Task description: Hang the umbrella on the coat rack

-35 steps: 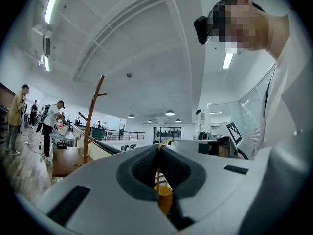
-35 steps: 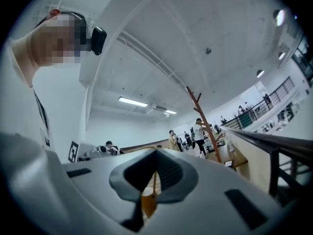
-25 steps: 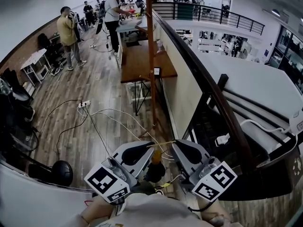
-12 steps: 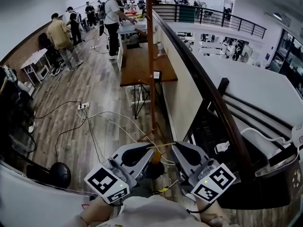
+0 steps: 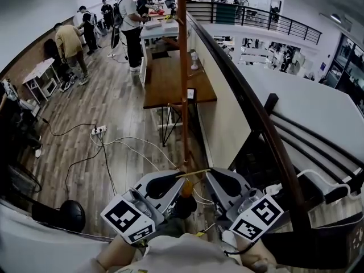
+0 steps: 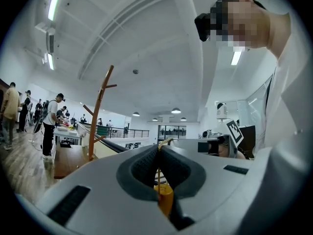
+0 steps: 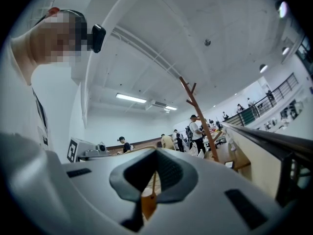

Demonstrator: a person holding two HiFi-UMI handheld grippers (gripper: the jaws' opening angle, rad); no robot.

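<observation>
left hand-held gripper | right hand-held gripper — grey, black-white marker cubes | white shirt

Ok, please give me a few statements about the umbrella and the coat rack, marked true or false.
1. The left gripper and right gripper each have their jaws shut on the cord loop of the umbrella. True.
2. The umbrella hangs on the coat rack. False: the grippers hold it, short of the rack.
3. A brown table stands beyond the rack. True.
4. Nothing electrical lies on the floor. False: a white power strip lies left of the rack.
</observation>
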